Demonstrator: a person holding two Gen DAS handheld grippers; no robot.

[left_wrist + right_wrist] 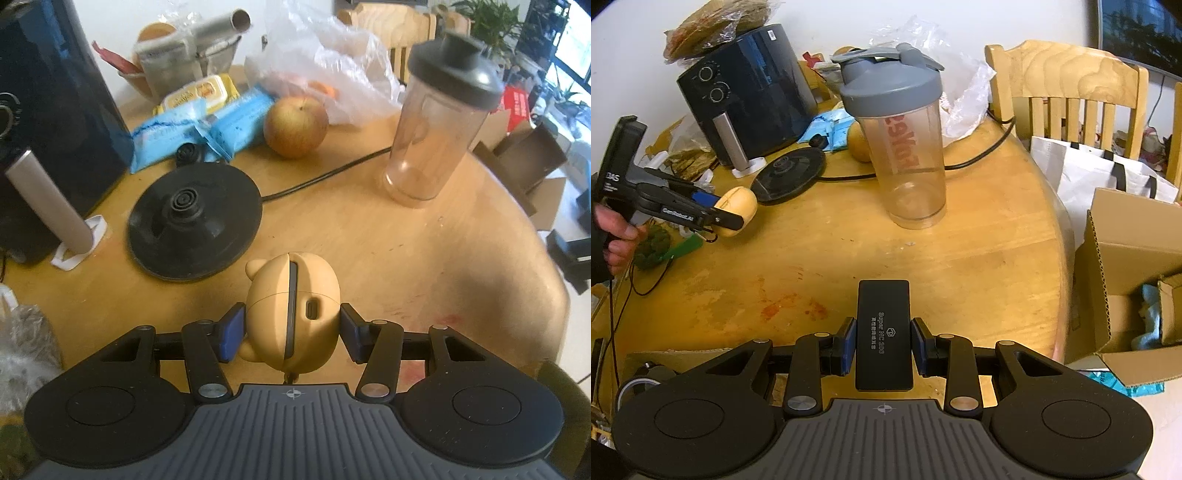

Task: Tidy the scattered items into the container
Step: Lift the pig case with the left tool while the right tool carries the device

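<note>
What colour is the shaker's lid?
Grey; the lid shows best in the right wrist view.

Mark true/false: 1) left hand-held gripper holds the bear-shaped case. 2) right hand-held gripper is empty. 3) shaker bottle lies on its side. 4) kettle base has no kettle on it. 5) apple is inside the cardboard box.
1) True: the left hand-held gripper is shut on the bear-shaped case.
2) False: the right hand-held gripper grips a black rectangular device.
3) False: the shaker bottle stands upright, lid on.
4) True: the kettle base is bare.
5) False: the apple sits on the table; the cardboard box is beside the table.
</note>
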